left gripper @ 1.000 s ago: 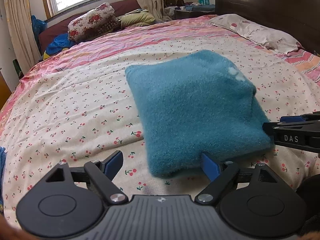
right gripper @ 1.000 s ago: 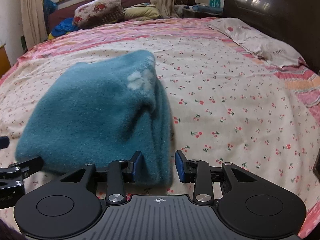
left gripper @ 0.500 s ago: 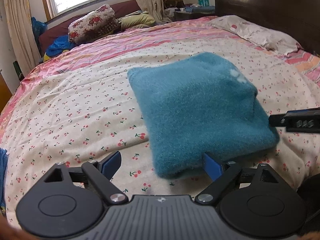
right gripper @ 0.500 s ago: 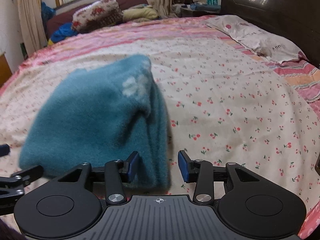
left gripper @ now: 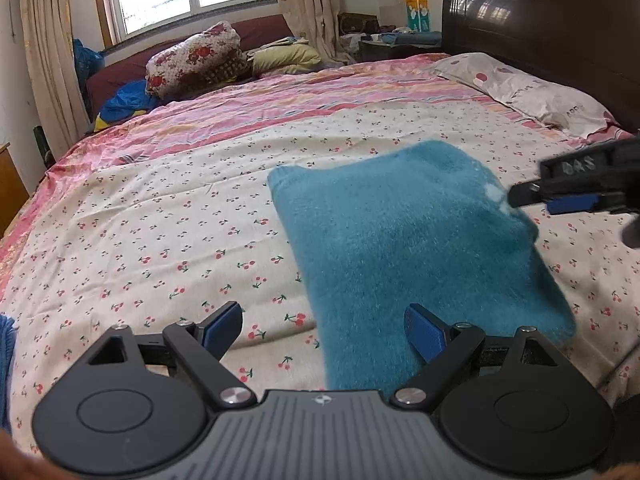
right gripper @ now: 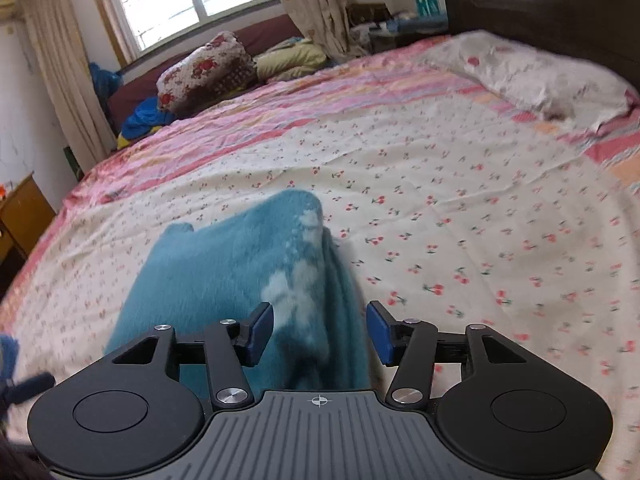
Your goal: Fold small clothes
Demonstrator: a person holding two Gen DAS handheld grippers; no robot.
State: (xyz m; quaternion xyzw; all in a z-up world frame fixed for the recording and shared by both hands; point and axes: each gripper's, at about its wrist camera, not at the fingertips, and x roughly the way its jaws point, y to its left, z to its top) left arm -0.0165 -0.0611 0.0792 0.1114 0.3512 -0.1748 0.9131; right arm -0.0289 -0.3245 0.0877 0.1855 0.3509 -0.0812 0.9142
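Observation:
A folded teal fleece garment [left gripper: 404, 240] lies flat on the cherry-print bedsheet [left gripper: 160, 240]. My left gripper [left gripper: 324, 332] is open and empty above the garment's near left corner. My right gripper [right gripper: 320, 334] is open and empty, raised above the garment's right edge [right gripper: 248, 264], where white patches show. The right gripper also shows blurred at the right of the left wrist view [left gripper: 580, 188], over the garment's far right corner.
A dark wooden headboard [left gripper: 540, 20] and a pillow [left gripper: 528, 92] are at the right. A floral bundle [left gripper: 192, 60] and other bedding sit at the far end below the window. Another blue fabric piece [left gripper: 6, 360] pokes in at the left edge.
Both grippers have lifted up and away from the garment's near edge. The right gripper opened wider and moved toward the far right corner. The garment lies still.

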